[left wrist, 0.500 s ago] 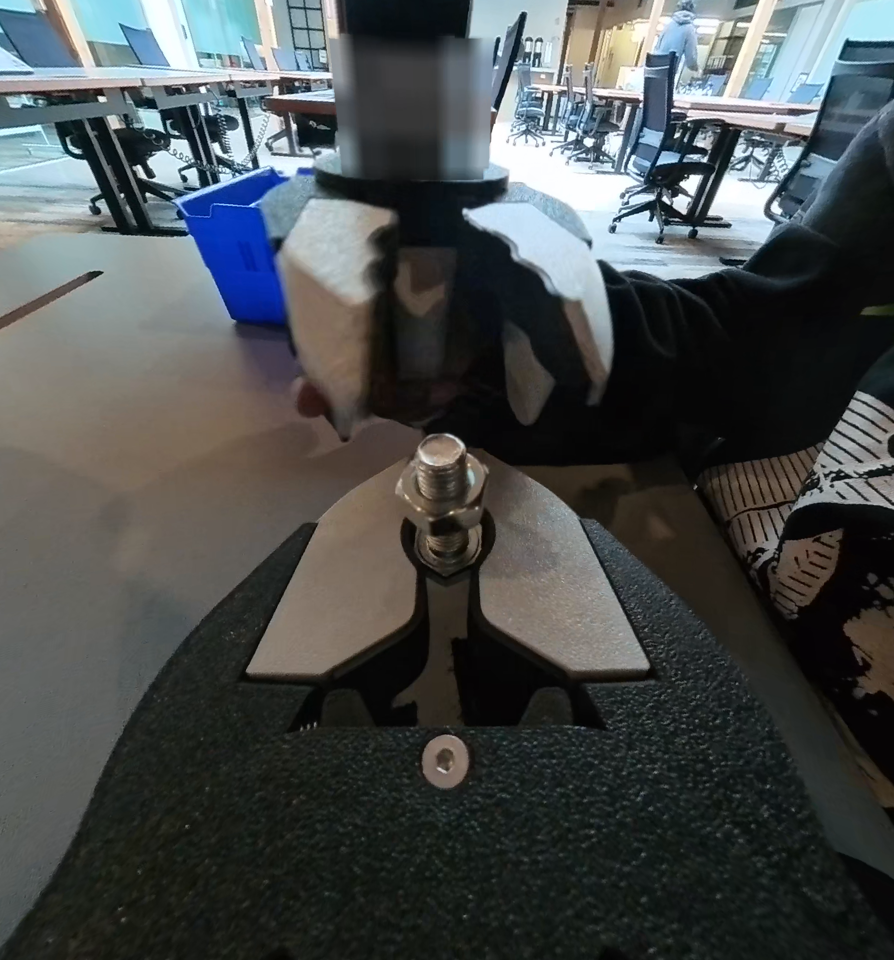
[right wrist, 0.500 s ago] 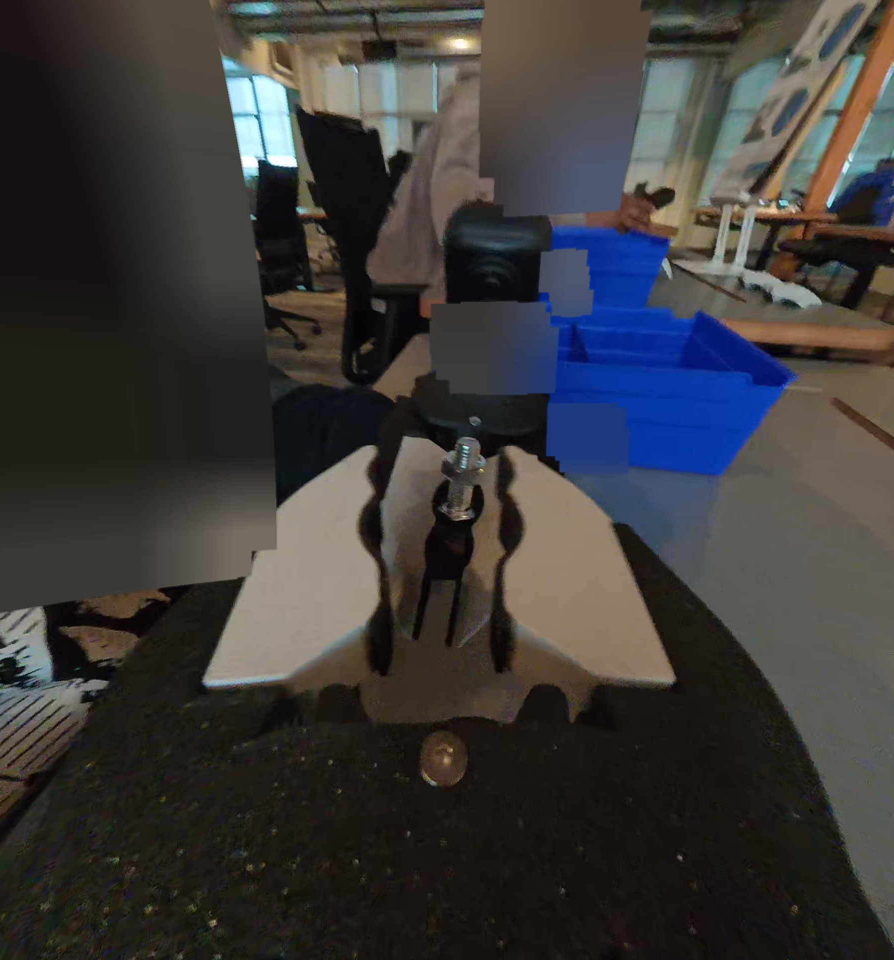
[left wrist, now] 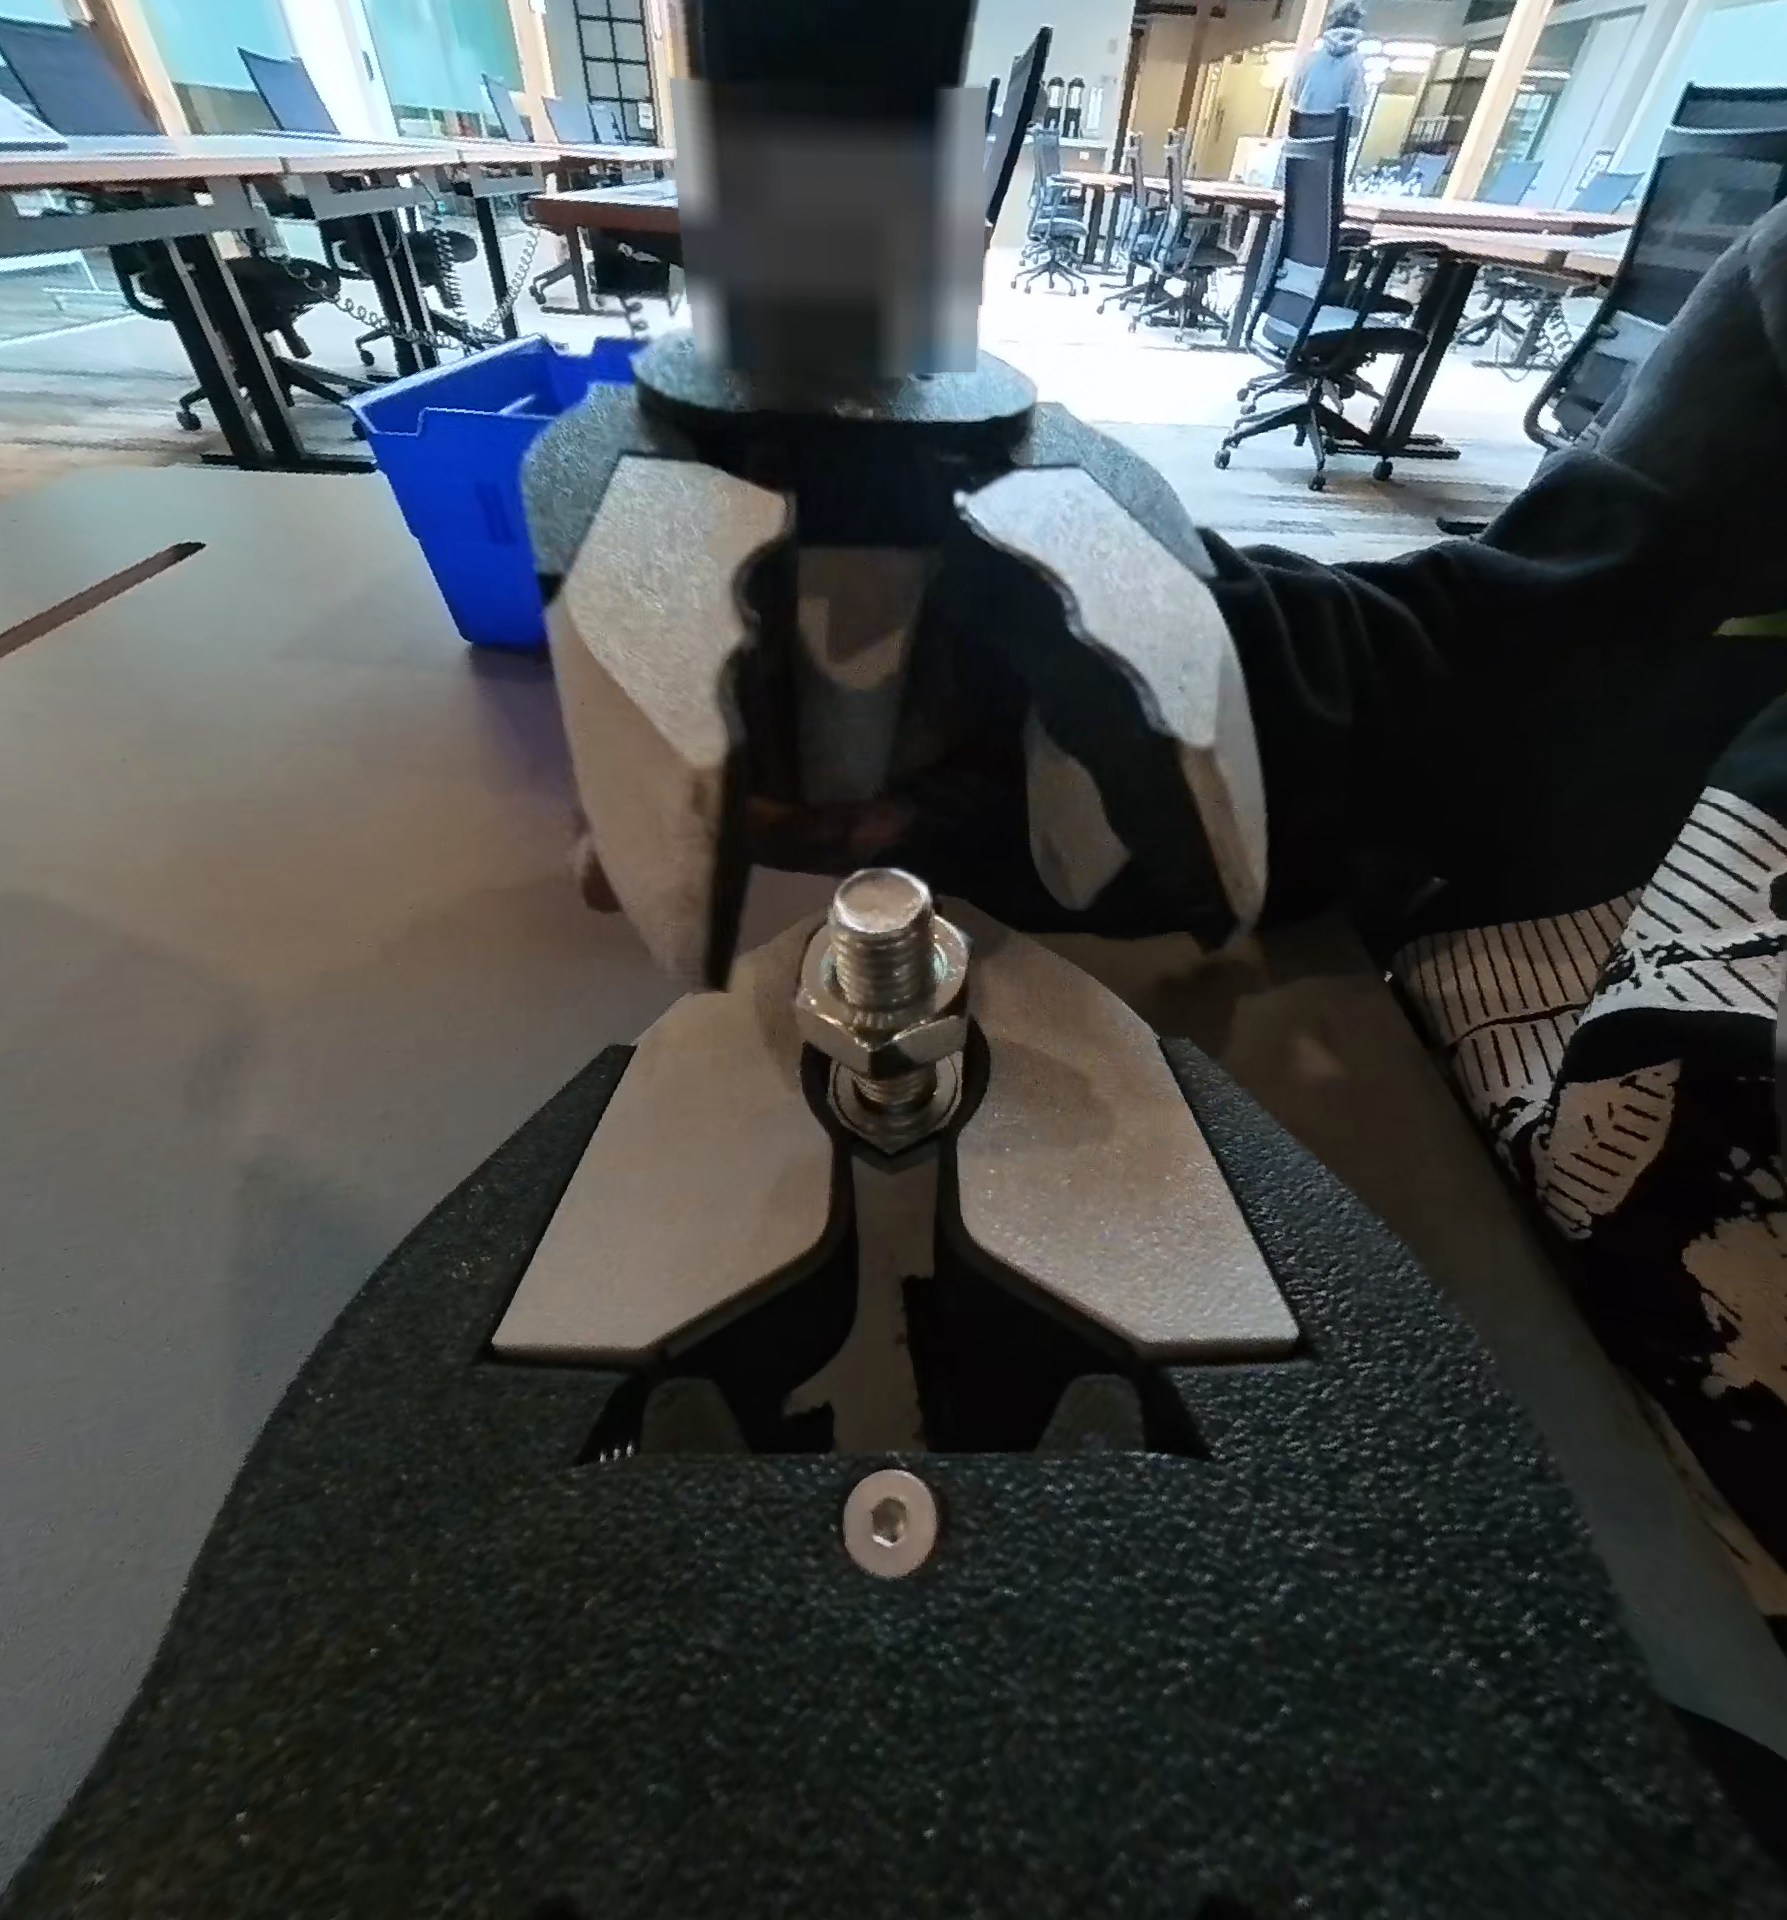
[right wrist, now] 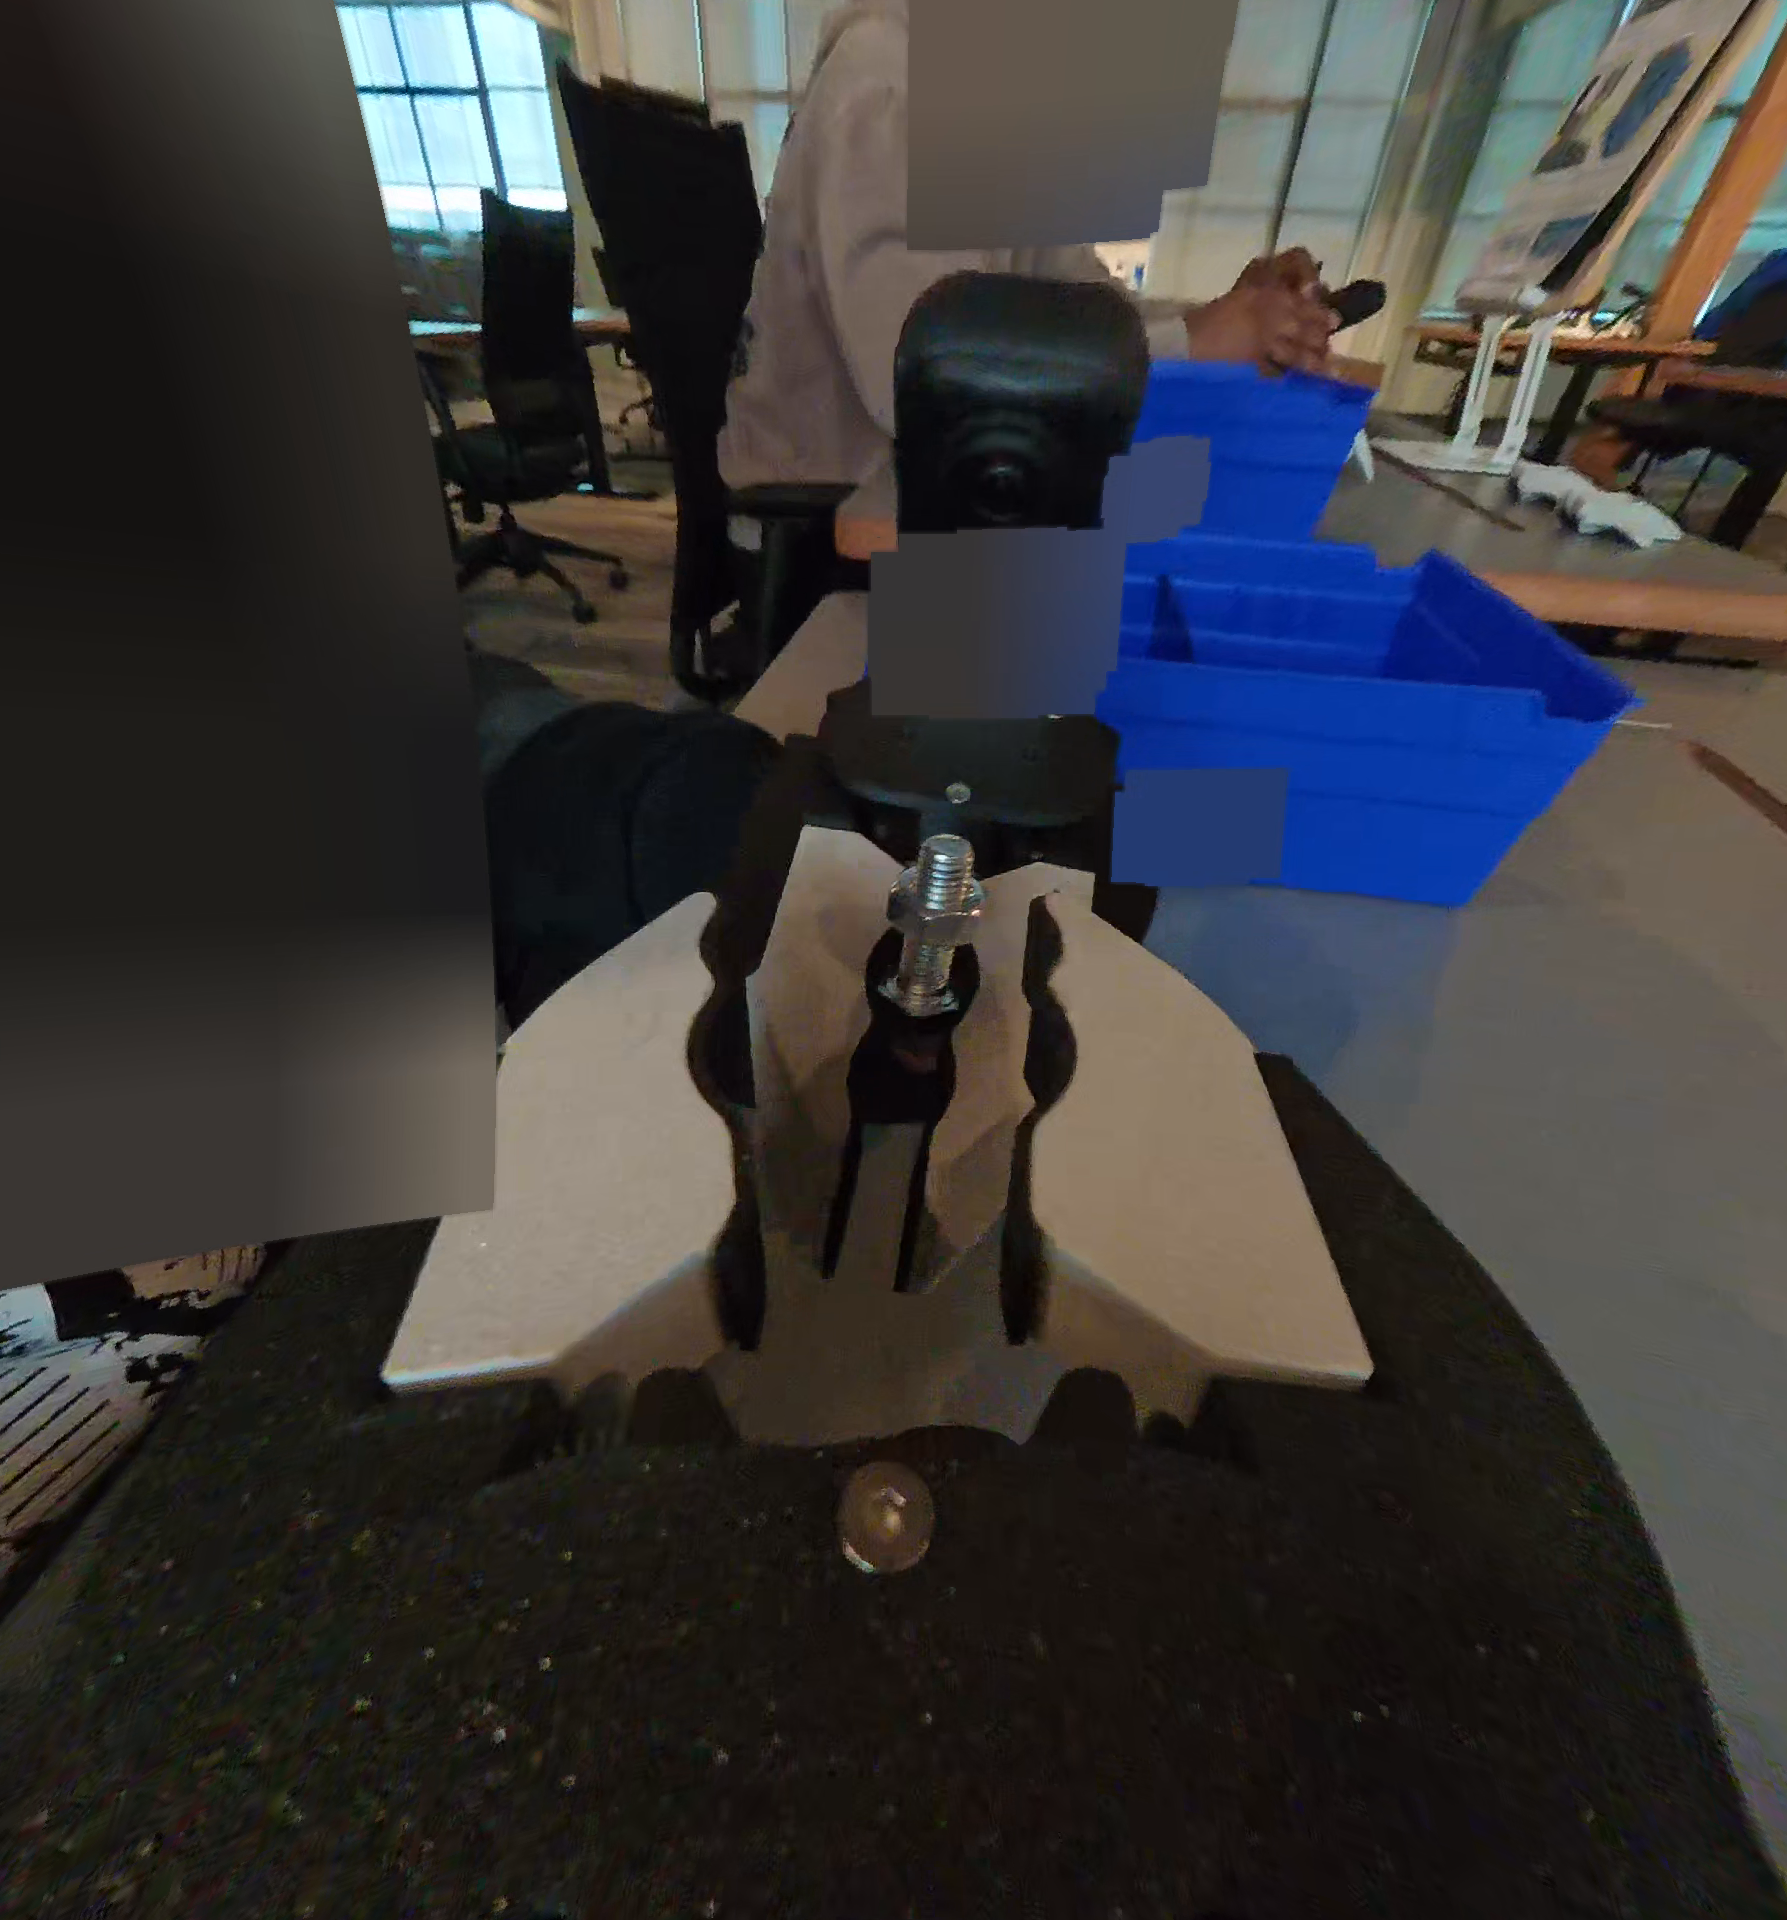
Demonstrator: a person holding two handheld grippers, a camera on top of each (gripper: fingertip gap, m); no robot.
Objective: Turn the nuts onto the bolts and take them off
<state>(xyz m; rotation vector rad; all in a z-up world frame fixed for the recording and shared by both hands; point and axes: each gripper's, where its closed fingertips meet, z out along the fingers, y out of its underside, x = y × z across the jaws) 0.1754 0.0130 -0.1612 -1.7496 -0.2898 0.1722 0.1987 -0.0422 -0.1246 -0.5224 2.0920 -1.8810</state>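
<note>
The bolt stands upright, threaded end up, its head pinched between the closed fingertips of the left hand-held gripper. The hex nut sits partway down the bolt's thread. Just beyond the bolt, over the grey worktop, the right hand-held gripper hangs with its jaws spread wide, gripping nothing.

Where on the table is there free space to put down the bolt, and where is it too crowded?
Bare table lies left of the left tongs, between them and the blue bin. In the right view, more bare top lies right of the right tongs, before the bin. The middle is crowded: both tongs meet around the bolt and its nut.
</note>
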